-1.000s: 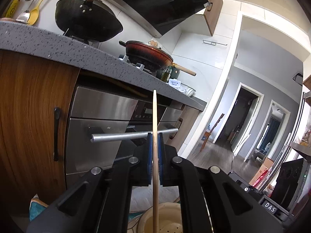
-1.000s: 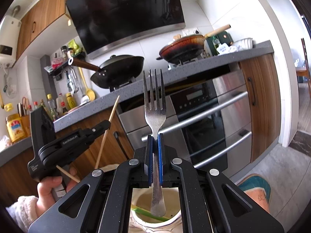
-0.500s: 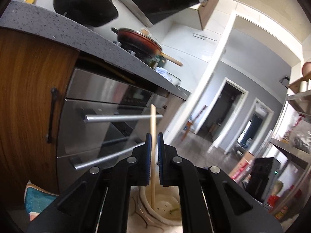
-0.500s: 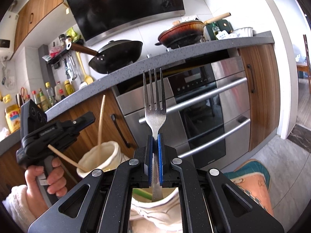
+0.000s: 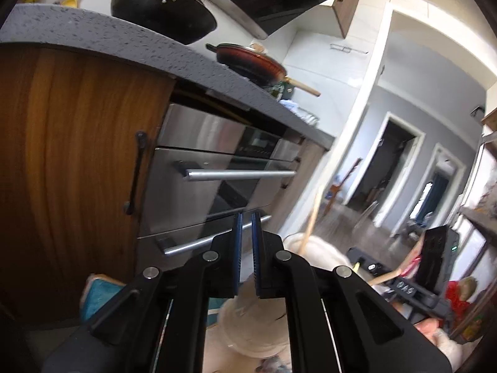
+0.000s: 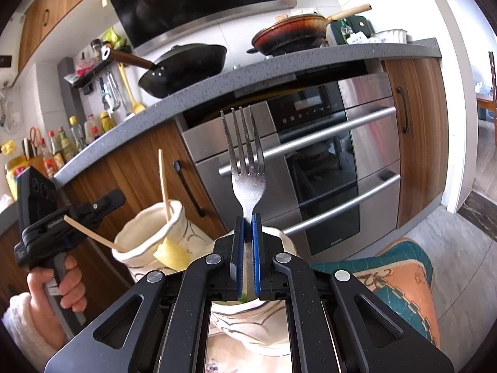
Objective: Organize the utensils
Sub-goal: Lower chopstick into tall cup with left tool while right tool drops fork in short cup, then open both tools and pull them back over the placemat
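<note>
My right gripper (image 6: 247, 220) is shut on a steel fork (image 6: 245, 161), tines up. The fork's handle reaches down into a cream ceramic holder (image 6: 248, 314) directly under the gripper. To its left stands a second cream holder (image 6: 149, 230). In it one wooden chopstick (image 6: 163, 183) stands upright and another (image 6: 90, 233) leans out to the left. My left gripper (image 6: 115, 197), held by a hand, sits just left of that holder. In the left wrist view the left gripper (image 5: 245, 217) is shut with nothing between its blue pads. The upright chopstick (image 5: 310, 223) rises from the holder (image 5: 323, 248) to their right.
A wood cabinet (image 5: 77, 155) and a steel oven (image 6: 326, 168) with bar handles stand close ahead under a grey counter (image 6: 217, 80). A black wok (image 6: 186, 65) and a red pan (image 6: 292, 35) sit on it. A teal mat (image 6: 400, 273) lies on the floor.
The chopstick that was between my left gripper's pads now stands free in the holder, and the left gripper has shifted left of it. My right gripper has sunk with the fork towards its holder.
</note>
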Action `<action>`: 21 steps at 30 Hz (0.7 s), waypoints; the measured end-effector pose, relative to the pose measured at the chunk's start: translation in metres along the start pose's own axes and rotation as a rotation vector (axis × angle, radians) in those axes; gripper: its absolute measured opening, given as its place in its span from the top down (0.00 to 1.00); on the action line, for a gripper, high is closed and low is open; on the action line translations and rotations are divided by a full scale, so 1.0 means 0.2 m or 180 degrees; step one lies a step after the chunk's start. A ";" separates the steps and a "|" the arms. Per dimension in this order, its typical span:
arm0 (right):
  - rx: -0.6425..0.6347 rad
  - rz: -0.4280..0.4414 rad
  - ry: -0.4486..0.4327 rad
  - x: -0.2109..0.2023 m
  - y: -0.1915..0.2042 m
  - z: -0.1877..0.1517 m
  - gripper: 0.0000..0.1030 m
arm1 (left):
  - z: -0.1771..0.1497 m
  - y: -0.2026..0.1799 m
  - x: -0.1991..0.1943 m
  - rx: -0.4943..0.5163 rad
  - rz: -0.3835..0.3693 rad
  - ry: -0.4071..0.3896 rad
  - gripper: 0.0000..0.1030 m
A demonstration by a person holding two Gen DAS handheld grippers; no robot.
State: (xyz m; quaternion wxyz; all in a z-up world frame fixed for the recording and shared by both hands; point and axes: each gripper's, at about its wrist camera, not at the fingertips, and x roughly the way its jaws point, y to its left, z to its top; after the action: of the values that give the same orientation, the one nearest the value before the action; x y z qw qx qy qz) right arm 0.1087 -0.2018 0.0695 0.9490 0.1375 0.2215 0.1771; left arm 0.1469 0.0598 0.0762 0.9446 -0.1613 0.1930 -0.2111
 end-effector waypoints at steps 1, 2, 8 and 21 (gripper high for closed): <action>-0.0009 -0.0020 0.0001 0.00 0.00 0.00 0.94 | -0.01 0.00 -0.01 0.0028 0.0042 0.0009 0.95; -0.0009 -0.0026 0.0007 0.00 0.00 -0.01 0.94 | -0.02 -0.01 -0.01 0.0072 0.0123 0.0020 0.95; 0.0038 -0.0023 0.0012 -0.03 -0.01 -0.03 0.78 | -0.10 -0.07 -0.06 0.0262 0.0381 0.0091 0.66; 0.0058 0.0118 -0.0027 -0.27 0.05 -0.11 0.32 | -0.25 -0.24 -0.28 0.0577 0.0894 0.0202 0.31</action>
State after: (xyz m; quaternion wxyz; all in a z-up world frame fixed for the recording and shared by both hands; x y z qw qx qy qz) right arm 0.0500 -0.2111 0.0746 0.9452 0.1510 0.2165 0.1920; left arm 0.0614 0.0330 0.0677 0.9689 -0.0401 0.2235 -0.0986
